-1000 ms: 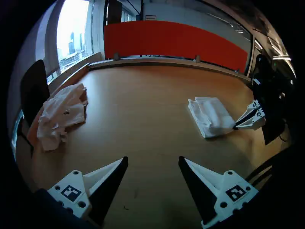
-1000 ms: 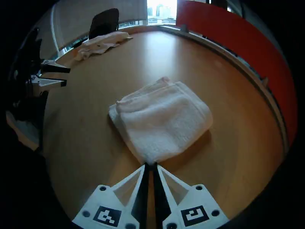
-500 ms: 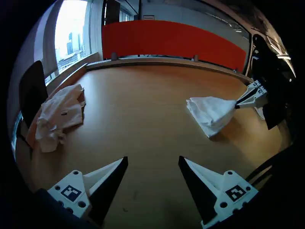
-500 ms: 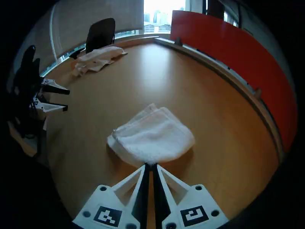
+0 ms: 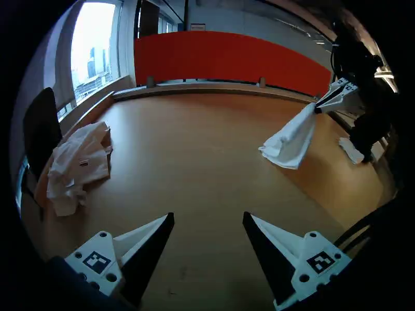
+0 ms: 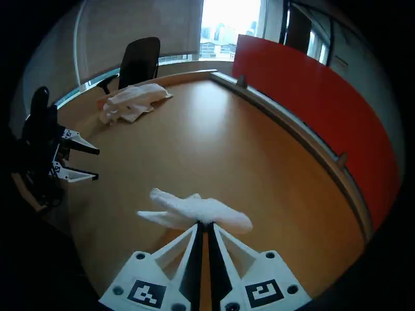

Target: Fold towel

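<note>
1. White towel (image 6: 194, 211) hangs over the wooden table (image 6: 207, 129), one corner pinched between the pressed-together fingers of our right gripper (image 6: 206, 227).
2. We hold our left gripper (image 5: 207, 216) spread wide, low over the table, well apart from it.

Blown-out window (image 5: 92, 57) glare, dim edges

Fluffy terry-cloth towel (image 6: 196, 211) above smooth, satin wooden table (image 5: 197, 150).
</note>
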`<state>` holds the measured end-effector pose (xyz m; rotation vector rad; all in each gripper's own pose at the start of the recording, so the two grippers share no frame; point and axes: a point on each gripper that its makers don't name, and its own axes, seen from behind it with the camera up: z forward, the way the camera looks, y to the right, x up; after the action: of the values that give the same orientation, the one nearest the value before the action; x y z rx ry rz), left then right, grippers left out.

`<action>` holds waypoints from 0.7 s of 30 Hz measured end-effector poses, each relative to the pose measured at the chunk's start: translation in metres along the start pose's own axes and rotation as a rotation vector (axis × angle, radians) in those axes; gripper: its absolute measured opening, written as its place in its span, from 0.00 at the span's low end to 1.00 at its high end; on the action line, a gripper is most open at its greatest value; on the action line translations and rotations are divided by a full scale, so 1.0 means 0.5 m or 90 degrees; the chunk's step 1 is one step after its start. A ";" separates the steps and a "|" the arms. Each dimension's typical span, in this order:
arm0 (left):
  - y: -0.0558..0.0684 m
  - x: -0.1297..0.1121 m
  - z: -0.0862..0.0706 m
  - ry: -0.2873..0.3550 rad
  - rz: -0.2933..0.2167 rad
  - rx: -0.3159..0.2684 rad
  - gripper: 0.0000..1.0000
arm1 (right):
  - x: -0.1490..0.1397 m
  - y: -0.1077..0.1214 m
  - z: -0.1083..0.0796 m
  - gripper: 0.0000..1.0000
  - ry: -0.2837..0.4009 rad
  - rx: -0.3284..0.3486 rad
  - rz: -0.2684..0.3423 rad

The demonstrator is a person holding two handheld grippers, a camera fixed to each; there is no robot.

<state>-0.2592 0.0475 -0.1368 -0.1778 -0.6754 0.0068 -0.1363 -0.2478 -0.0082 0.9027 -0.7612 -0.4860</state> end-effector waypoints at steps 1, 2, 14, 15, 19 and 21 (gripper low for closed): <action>0.001 0.002 0.001 0.001 0.000 -0.001 0.99 | 0.003 0.004 -0.006 0.06 0.000 0.000 0.002; 0.002 0.004 0.002 0.002 0.000 -0.002 0.99 | 0.007 0.009 -0.013 0.06 -0.001 -0.001 0.004; 0.019 0.020 0.012 0.005 0.009 -0.017 0.99 | -0.008 0.094 -0.096 0.06 -0.003 -0.024 0.032; 0.020 0.020 0.012 0.004 0.009 -0.018 0.99 | -0.013 0.103 -0.103 0.06 -0.005 -0.028 0.035; 0.024 0.022 0.016 0.003 0.011 -0.021 0.99 | -0.038 0.142 -0.129 0.06 -0.012 -0.044 0.049; 0.025 0.024 0.017 0.002 0.011 -0.022 0.99 | -0.051 0.165 -0.143 0.06 -0.016 -0.052 0.055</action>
<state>-0.2545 0.0619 -0.1247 -0.2167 -0.6713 0.0121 -0.0930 -0.1493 0.0229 0.7849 -0.7949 -0.4498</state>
